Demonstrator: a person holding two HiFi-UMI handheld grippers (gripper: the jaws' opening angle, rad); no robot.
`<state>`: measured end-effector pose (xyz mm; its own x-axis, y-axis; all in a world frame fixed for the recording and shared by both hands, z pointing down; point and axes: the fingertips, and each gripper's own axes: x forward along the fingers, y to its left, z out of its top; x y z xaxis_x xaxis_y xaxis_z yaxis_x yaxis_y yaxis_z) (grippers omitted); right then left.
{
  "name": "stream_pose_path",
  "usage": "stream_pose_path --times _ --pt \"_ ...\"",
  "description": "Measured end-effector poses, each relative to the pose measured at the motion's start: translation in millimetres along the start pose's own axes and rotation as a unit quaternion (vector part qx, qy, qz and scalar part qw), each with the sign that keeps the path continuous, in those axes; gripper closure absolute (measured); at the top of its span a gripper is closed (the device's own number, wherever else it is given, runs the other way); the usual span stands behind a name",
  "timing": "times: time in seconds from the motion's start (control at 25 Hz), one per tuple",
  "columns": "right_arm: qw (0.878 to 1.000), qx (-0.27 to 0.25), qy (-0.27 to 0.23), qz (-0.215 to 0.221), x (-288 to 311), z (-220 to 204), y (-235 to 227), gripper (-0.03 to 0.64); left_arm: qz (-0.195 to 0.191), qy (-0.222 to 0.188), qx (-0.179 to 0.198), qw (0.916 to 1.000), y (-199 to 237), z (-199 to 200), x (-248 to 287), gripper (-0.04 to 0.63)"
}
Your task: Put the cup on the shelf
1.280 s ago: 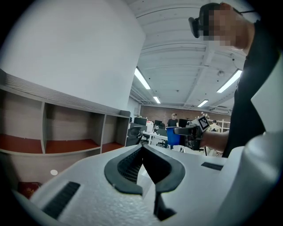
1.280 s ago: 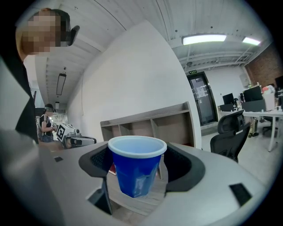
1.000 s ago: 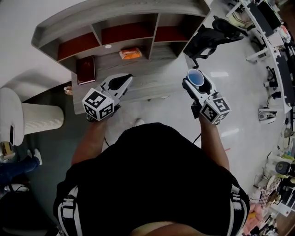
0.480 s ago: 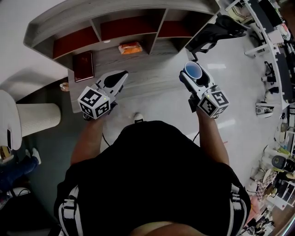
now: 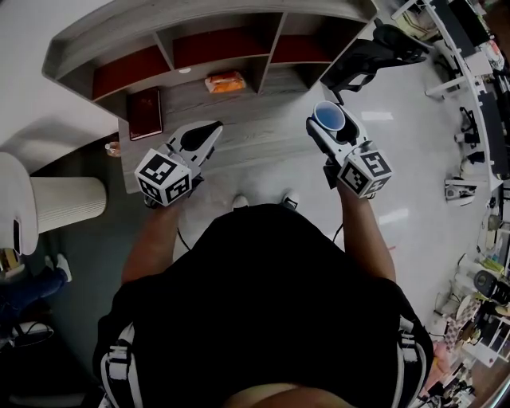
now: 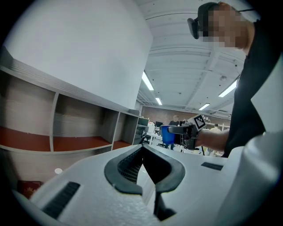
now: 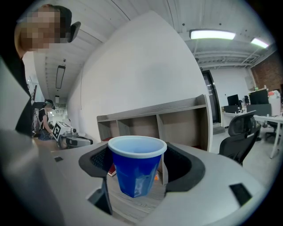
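Observation:
A blue cup (image 5: 327, 115) with a white rim stands upright between the fingers of my right gripper (image 5: 329, 127), which is shut on it. It hangs over the floor just off the right front corner of the grey wooden shelf unit (image 5: 199, 24). In the right gripper view the blue cup (image 7: 135, 170) fills the gap of the right gripper (image 7: 136, 159), with the shelf unit (image 7: 154, 110) behind it. My left gripper (image 5: 212, 129) hovers over the unit's lower desk surface (image 5: 263, 131), shut and holding nothing. In the left gripper view the left gripper (image 6: 142, 151) points along the shelf unit (image 6: 66, 88).
The shelf's open compartments have red-brown floors. On the desk surface lie a dark red book (image 5: 147, 113), an orange packet (image 5: 225, 81) and a small white disc (image 5: 185, 71). A black office chair (image 5: 370, 56) stands right of the unit, a white cylindrical bin (image 5: 60, 203) at left.
My right gripper has carried the blue cup a little up and left, closer to the shelf unit's corner. The left gripper has hardly moved.

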<state>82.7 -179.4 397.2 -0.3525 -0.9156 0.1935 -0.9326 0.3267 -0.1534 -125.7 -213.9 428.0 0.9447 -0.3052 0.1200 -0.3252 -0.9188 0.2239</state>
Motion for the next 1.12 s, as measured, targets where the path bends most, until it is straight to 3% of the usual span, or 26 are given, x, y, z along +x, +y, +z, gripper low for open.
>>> stream_pose_path --times 0.76,1.12 --pt "0.998 0.028 -0.004 0.061 -3 -1 -90 0.270 0.059 0.017 0.007 0.9981 -41 12 66 0.578" --pt "0.997 0.000 0.017 0.081 26 -15 -129 0.270 0.100 0.026 0.001 0.9946 -47 6 77 0.578"
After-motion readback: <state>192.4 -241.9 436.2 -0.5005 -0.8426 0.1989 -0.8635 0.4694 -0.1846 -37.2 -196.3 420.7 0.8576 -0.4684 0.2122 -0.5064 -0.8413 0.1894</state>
